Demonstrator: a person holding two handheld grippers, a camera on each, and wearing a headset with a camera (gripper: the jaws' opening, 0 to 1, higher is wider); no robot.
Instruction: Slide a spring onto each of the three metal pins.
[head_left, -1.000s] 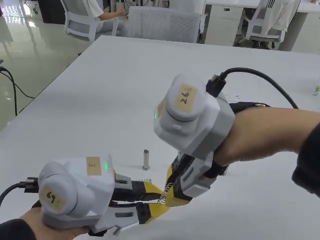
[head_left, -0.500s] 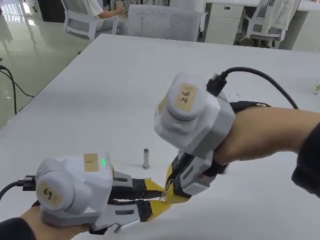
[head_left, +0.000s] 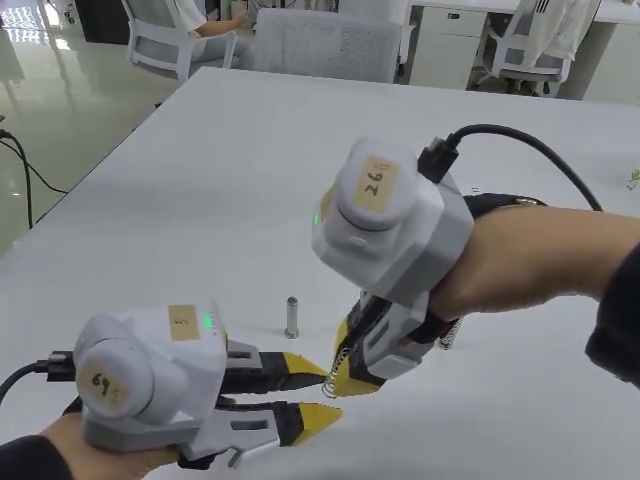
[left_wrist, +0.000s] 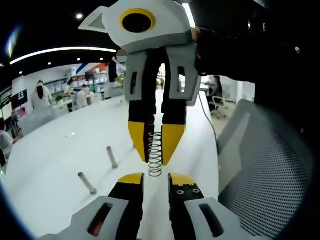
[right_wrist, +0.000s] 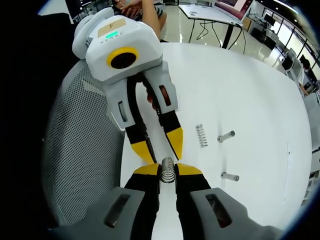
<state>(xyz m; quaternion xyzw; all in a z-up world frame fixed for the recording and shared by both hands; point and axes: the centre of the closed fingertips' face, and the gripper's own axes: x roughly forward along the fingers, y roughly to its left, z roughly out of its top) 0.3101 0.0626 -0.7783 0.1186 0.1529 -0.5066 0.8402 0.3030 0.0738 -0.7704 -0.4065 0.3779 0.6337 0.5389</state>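
Note:
My right gripper (head_left: 345, 376) hangs over the white table, shut on a small steel spring (head_left: 338, 364) that stands upright between its yellow-tipped jaws. In the right gripper view the spring (right_wrist: 168, 170) is seen end-on between my jaws. My left gripper (head_left: 318, 391) is low at the front left; it points at the spring, jaws open and holding nothing. Seen from the left gripper view, the spring (left_wrist: 155, 155) dangles just beyond my jaw tips. One metal pin (head_left: 292, 317) stands just behind both grippers. Two pins (left_wrist: 111, 156) (left_wrist: 86, 182) stand to the left in the left gripper view.
A loose spring (right_wrist: 201, 135) lies on the table (head_left: 200, 180) beside two pins (right_wrist: 226, 136) (right_wrist: 230, 176). A grey mesh chair (right_wrist: 75, 150) stands at the table's near edge. More chairs (head_left: 325, 45) and a seated person are beyond the far edge.
My left gripper's jaws have spread apart and drawn back from the spring. My right gripper has risen slightly with the spring still in it.

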